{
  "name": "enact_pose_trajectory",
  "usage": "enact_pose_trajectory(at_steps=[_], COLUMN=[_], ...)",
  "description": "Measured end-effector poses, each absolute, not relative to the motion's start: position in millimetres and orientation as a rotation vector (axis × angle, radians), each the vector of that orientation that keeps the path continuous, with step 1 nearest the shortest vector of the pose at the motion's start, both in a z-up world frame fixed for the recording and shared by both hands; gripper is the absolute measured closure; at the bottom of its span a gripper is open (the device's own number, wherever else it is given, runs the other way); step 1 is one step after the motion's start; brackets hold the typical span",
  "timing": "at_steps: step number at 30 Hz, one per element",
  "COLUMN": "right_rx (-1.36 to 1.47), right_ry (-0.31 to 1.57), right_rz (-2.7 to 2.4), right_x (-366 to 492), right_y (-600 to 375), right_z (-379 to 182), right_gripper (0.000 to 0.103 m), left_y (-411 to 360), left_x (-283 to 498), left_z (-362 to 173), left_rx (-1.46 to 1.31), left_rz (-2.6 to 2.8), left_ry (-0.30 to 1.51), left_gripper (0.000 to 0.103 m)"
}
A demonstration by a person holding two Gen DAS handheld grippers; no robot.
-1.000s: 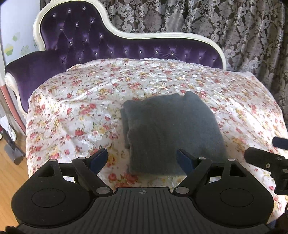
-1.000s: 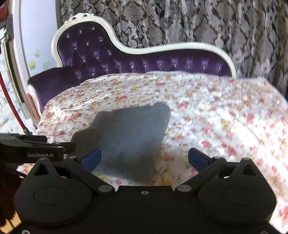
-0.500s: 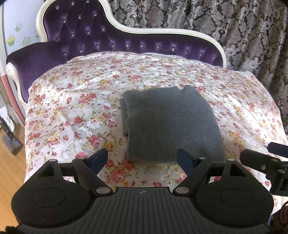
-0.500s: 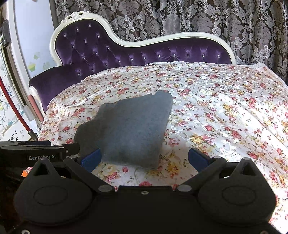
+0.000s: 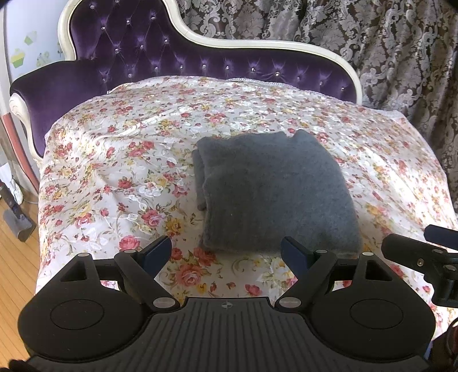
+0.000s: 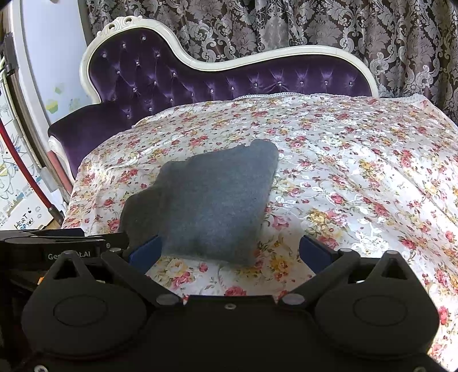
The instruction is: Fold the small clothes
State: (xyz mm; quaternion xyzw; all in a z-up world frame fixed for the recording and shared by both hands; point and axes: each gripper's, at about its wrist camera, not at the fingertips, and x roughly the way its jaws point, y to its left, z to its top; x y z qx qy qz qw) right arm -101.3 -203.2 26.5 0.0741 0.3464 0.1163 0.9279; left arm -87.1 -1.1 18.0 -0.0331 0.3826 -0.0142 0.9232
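A grey knitted garment (image 5: pixel 272 191) lies folded in a neat rectangle on the floral cover (image 5: pixel 114 171); it also shows in the right wrist view (image 6: pixel 211 200). My left gripper (image 5: pixel 226 253) is open and empty, held just short of the garment's near edge. My right gripper (image 6: pixel 229 251) is open and empty, also just short of the near edge, to the right of the left one. The right gripper's fingers (image 5: pixel 415 251) show at the right edge of the left wrist view. Neither gripper touches the cloth.
The cover lies over a purple tufted chaise (image 6: pixel 171 83) with a white frame. Patterned curtains (image 6: pixel 315 25) hang behind. Wooden floor (image 5: pixel 14 257) and a wall lie to the left. The cover's near edge drops off below the grippers.
Both grippers have drawn back and risen from the garment, so more floral cover shows in front of it. The garment has not moved.
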Motion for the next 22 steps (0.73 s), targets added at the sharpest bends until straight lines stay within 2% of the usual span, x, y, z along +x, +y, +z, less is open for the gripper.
enact_pose_trajectory(at_steps=[22], right_rx=[0.155], right_ry=[0.736], right_rz=[0.263], right_x=[-98.2], right_y=[-198.5], right_z=[21.1], right_gripper=[0.001], left_y=[0.5], left_x=[-84.6], left_z=[13.5], left_rx=[-0.061], left_rz=[-0.033], left_ry=[0.797], left_gripper=[0.02])
